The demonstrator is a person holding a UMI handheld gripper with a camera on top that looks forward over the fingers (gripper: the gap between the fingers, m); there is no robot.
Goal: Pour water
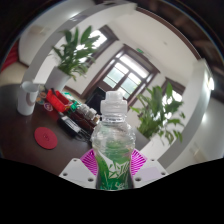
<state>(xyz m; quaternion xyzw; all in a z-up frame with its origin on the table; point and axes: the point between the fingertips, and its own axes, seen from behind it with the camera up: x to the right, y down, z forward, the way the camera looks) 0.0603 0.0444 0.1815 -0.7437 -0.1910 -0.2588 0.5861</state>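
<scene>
Bottle (115, 140) sits clamped between your gripper (113, 170) pads — both pink faces press its green label, white cap toward the ceiling. Its long axis runs upright, so your pour depends on tipping that neck forward; no receiving vessel shows clearly ahead.

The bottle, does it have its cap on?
Yes. The bottle stands upright between the fingers, its white cap still on top.

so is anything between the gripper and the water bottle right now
Nothing visible does. The water bottle already stands between the fingers of the gripper, with the pink pads close at either side. No cup or other vessel to pour into can be made out among the things on the table beyond.
</scene>
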